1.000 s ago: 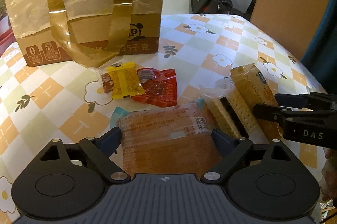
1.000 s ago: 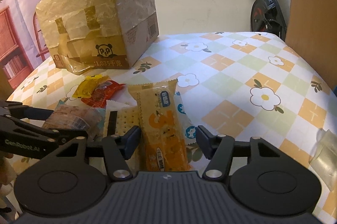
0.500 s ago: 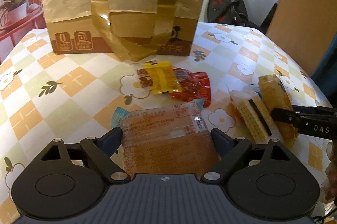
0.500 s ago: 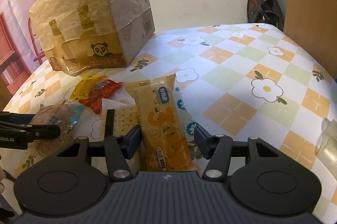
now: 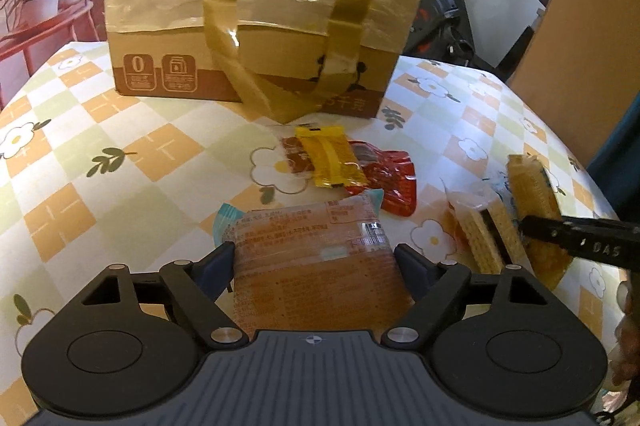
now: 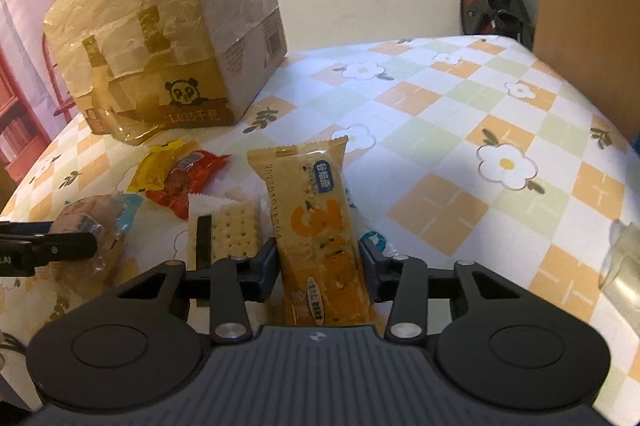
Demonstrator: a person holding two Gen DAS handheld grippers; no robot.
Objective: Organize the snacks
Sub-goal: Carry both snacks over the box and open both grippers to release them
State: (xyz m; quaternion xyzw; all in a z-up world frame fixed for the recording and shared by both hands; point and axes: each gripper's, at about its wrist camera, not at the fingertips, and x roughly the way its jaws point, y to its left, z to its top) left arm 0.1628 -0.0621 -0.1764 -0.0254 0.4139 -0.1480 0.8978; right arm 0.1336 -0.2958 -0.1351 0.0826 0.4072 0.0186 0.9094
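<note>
Mid-pickup on both sides: left gripper point(image 5: 314, 258) just closing onto the wide orange cracker pack point(image 5: 316, 266), pads at its edges; right gripper point(image 6: 318, 258) just closing on the long yellow biscuit bar point(image 6: 316, 226), apparently clamped. Both snacks low over the checked tablecloth point(image 6: 460, 145), near the taped cardboard box point(image 5: 260, 5). Next, probably: lifting clear, carrying boxward without crushing.

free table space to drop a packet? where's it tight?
Free: checked cloth left of the brown paper-wrapped box and yellow sachet; also the wide stretch right of the orange cracker packet. Tight: the centre, where the red packet and clear-wrapped crackers crowd between both held packets.
</note>
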